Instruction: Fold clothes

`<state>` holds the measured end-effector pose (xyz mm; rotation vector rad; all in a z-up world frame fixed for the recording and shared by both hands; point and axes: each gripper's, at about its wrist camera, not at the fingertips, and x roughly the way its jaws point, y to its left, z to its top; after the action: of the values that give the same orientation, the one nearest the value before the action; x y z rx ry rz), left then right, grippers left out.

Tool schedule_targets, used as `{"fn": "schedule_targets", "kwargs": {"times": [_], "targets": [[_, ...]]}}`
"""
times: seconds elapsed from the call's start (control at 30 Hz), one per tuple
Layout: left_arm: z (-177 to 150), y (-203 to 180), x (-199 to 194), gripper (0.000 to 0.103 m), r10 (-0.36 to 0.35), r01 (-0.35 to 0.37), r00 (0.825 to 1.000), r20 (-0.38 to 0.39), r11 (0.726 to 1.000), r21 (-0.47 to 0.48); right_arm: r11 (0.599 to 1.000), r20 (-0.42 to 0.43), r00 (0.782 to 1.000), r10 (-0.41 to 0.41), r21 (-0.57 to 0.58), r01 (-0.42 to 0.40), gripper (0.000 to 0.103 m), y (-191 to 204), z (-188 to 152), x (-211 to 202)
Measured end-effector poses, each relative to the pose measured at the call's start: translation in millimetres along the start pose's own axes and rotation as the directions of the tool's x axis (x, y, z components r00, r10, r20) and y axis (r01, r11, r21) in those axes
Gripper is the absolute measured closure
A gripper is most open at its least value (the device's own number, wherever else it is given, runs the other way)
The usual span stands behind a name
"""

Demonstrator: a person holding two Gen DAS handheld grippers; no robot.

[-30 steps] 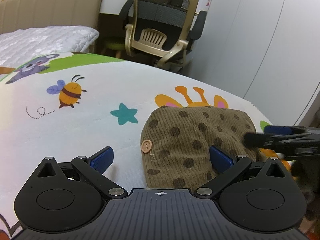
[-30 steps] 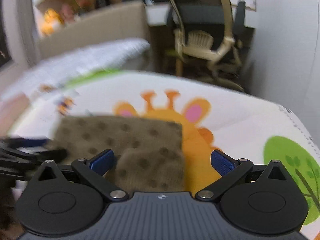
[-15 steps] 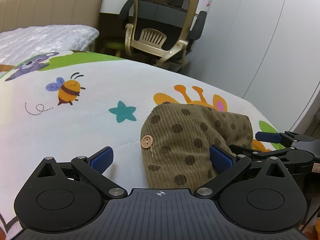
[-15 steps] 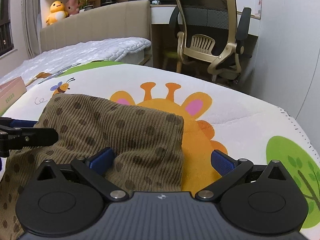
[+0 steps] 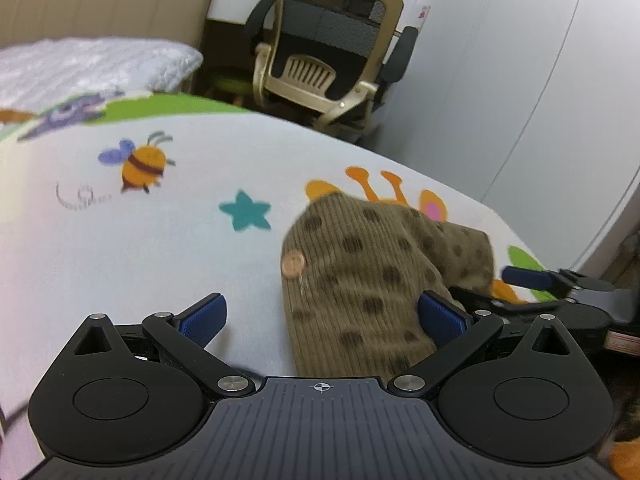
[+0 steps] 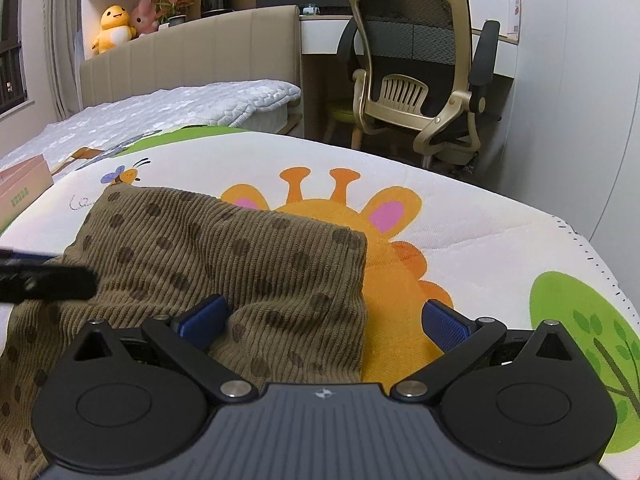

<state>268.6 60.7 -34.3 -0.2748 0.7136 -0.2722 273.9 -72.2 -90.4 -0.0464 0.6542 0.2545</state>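
While both grippers' fingers gape, only the left wrist view shows the garment's [image 5: 360, 280] button [image 5: 292, 263].

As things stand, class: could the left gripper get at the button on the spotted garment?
Probably yes. The left gripper has its jaws open, and the button sits exposed on the garment's near edge just ahead of them. Nothing covers it; the right gripper is off at the far side.
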Motion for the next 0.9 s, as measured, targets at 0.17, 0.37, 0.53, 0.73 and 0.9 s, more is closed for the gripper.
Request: {"fn": "schedule_targets", "kwargs": {"times": [0.17,0.37,0.53,0.73,0.9], "targets": [[-19,-1,-4,0.000,-0.046,0.046,0.998,-0.036,0.999,0.004,0.999,-0.013,1.000,0.024,0.043,-0.023,0.000,-8,-2,0],[-21,-11,-1,0.021,-0.102,0.103,0.993,-0.055,0.994,0.022,0.986,-0.056,0.992,0.112,0.130,-0.104,0.000,-19,-9,-8],[-21,-12,-1,0.024,-0.105,0.106,0.993,-0.050,0.994,0.017,0.971,-0.060,0.981,0.186,0.162,-0.175,0.013,-14,-8,-5],[-14,20,-20,0.028,-0.048,0.048,0.999,-0.014,0.998,-0.034,0.968,-0.062,0.968,0.242,0.082,-0.236,0.021,33,12,16],[-5,64,-38,0.028,0.047,-0.045,0.998,0.036,0.996,-0.075,0.971,-0.018,0.974,0.224,-0.076,-0.225,0.021,101,33,38]]}}
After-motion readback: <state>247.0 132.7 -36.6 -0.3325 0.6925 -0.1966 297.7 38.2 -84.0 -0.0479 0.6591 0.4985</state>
